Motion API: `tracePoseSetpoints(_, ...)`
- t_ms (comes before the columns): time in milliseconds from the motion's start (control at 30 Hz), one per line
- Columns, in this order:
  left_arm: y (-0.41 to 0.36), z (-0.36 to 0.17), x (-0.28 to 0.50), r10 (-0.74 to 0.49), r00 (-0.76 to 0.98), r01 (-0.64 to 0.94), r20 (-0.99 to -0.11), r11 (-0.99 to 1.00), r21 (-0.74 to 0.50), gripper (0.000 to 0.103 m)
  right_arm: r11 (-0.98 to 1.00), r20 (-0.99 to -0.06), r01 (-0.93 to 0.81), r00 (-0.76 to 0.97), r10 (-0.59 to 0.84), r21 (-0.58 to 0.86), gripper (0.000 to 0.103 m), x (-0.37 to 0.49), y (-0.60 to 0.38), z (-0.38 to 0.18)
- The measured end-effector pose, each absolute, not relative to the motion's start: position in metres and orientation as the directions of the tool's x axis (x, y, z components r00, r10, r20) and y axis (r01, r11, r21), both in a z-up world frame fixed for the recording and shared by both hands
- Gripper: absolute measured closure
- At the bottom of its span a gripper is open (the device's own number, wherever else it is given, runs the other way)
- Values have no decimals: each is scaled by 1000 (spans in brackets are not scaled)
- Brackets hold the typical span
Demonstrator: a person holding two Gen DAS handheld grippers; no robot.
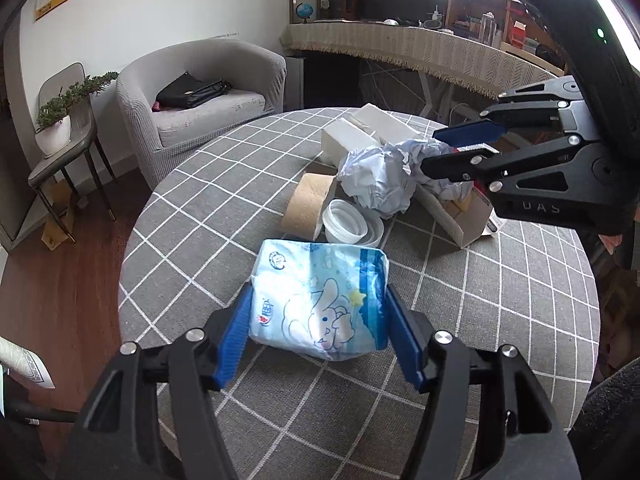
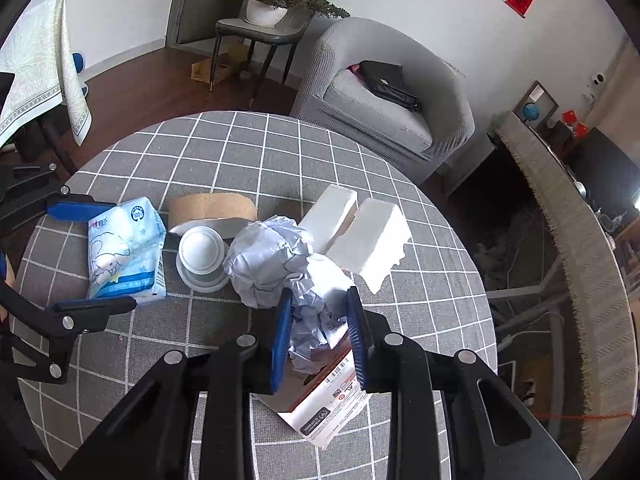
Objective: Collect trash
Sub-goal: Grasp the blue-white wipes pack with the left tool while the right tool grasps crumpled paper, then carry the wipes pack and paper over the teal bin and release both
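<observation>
A blue tissue pack [image 1: 320, 300] lies on the checked round table [image 1: 480, 312]. My left gripper [image 1: 320, 300] has its blue pads on both sides of the pack, touching it; it also shows in the right wrist view [image 2: 84, 256] around the pack [image 2: 126, 248]. My right gripper [image 2: 318, 312] holds a crumpled white paper ball [image 2: 316, 300] between its pads, above an open cardboard box [image 2: 324, 404]. In the left wrist view the right gripper [image 1: 444, 148] sits over that box [image 1: 460, 216]. A second crumpled paper ball [image 1: 376, 180] lies beside it.
A brown tape roll [image 1: 306, 204], white plastic lids [image 1: 348, 222] and two white foam blocks [image 1: 360, 132] lie on the table. A grey armchair [image 1: 200, 96] with a black bag, a chair with a plant [image 1: 56, 120] and a long desk [image 1: 420, 48] stand beyond.
</observation>
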State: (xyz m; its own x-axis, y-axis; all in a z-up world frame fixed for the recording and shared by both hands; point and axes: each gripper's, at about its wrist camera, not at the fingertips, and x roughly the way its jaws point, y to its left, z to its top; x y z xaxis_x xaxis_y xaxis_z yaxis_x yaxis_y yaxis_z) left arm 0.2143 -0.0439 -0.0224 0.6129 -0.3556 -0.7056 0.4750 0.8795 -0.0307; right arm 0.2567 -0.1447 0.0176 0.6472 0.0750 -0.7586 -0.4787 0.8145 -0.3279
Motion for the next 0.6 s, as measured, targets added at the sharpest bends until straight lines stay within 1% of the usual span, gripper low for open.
tracePoseSetpoints(133, -38, -18, 210, -378, 602, 475, -704, 877, -65, 41, 819, -747, -480, 657, 98, -314, 76, 247, -141, 26)
tracePoseSetpoints(233, -36, -21, 208, -373, 596, 474, -710, 878, -64, 45, 830, -742, -482, 657, 131, -280, 76, 241, -140, 36)
tracePoseSetpoints(333, -32, -17, 206, -395, 589, 475, -705, 875, -94, 51, 842, -733, -482, 659, 167, -242, 76, 233, -139, 46)
tracePoseSetpoints(600, -20, -6, 196, -409, 603, 471, -685, 875, -109, 51, 872, -706, -472, 661, 252, -130, 76, 217, -139, 65)
